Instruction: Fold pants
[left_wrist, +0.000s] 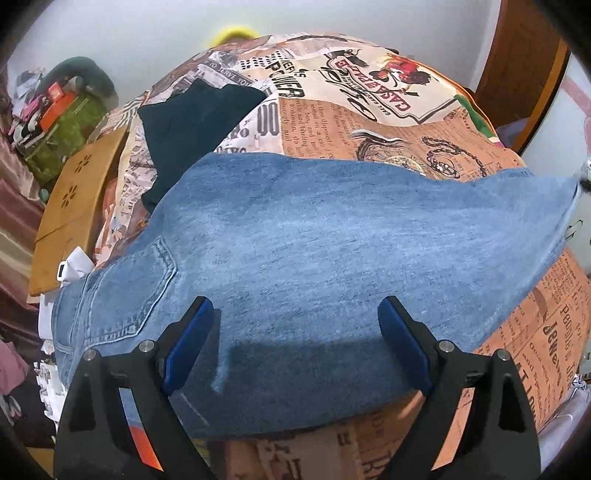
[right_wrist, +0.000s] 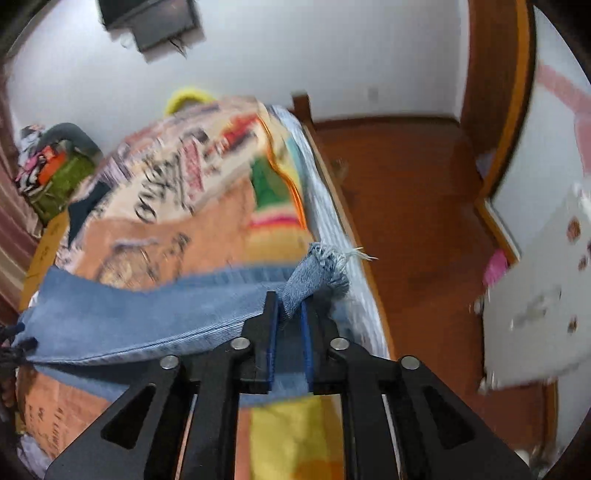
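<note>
Bedspread (right_wrist: 155, 206) print smeared by motion blur; jeans (right_wrist: 122, 317) waist end cut off at left edge.

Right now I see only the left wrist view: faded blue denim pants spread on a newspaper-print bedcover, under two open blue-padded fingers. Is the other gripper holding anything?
Observer: Yes. The right gripper is closed on one leg of the blue denim pants, just behind its frayed hem.
Operator: Where on the bed is that end?
Observer: At the side edge, over a grey-striped mattress that shows past the cover.
Operator: And beyond the edge?
Observer: A bare reddish-brown wooden floor, running to the white wall.
</note>
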